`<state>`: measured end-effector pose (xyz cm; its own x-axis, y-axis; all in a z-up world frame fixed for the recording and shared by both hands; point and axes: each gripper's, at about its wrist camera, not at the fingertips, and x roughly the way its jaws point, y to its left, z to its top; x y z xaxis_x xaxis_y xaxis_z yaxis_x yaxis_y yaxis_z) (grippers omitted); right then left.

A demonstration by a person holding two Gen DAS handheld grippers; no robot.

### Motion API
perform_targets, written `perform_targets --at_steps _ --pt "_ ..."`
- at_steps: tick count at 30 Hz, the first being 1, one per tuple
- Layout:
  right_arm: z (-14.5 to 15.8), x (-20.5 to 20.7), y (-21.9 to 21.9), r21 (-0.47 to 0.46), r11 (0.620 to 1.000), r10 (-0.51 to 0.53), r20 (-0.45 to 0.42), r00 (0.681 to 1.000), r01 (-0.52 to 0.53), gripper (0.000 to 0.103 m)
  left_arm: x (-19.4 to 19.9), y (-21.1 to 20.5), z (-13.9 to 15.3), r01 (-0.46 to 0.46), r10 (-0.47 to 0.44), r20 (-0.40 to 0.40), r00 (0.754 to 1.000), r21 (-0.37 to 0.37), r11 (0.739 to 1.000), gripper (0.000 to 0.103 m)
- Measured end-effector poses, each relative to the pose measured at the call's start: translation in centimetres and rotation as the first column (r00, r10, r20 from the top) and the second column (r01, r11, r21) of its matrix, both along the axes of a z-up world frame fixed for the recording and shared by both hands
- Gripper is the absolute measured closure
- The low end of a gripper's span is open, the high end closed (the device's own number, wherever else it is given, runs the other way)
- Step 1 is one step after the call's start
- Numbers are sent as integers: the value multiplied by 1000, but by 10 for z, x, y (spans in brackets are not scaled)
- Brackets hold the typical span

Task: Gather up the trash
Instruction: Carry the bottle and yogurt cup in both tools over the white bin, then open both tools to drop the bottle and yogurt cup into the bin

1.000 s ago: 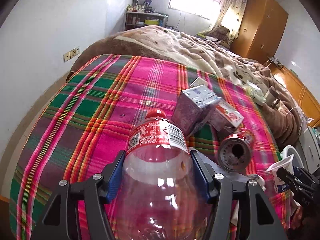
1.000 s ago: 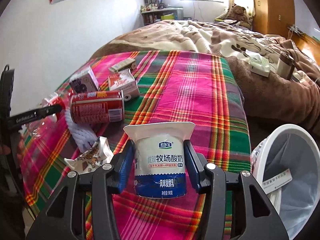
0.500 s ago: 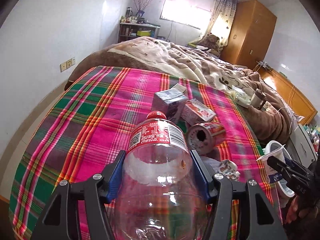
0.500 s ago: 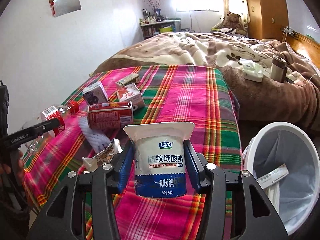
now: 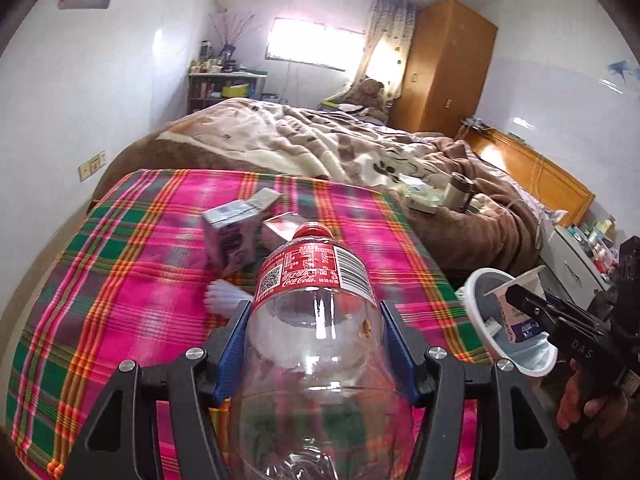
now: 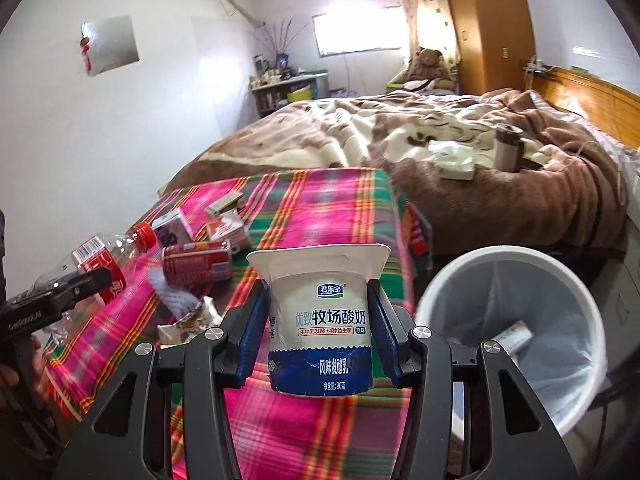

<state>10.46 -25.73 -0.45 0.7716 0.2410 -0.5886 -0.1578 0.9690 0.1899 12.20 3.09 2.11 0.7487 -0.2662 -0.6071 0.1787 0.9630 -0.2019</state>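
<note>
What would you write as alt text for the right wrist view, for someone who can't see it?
The right gripper clamps a yogurt cup above a plaid cloth, beside a white bin on the right. At left, the left gripper holds a bottle near a red can and cartons.

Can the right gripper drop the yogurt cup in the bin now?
Probably yes. The right gripper holds the yogurt cup, and the bin stands open just beside it, with nothing between.

Left wrist: low over the plaid blanket (image 5: 160, 280), facing the far window (image 5: 308, 46). Right wrist: nearer the blanket's right edge, same heading, bin (image 6: 516, 264) close right. Shared: blanket, bed (image 6: 360, 136), wardrobe (image 5: 444, 68), bin.
</note>
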Motion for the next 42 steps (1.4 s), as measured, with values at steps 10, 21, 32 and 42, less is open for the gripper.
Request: perform_targets --at_steps 10,21,32,42 --pt "4 -14 -40 -10 996 -93 25 995 93 53 -10 -73 12 140 -141 39 989 19 990 41" --pt "1 -18 -87 -17 978 -207 8 978 207 53 -7 -145 14 273 -274 49 961 25 962 41" --pt "-22 -15 -128 -49 959 -283 -71 956 280 53 8 -222 -9 390 -389 -17 921 22 921 41" --pt "-40 -10 -151 -74 950 -312 -139 940 305 53 14 -268 -23 437 -435 -47 899 70 896 41"
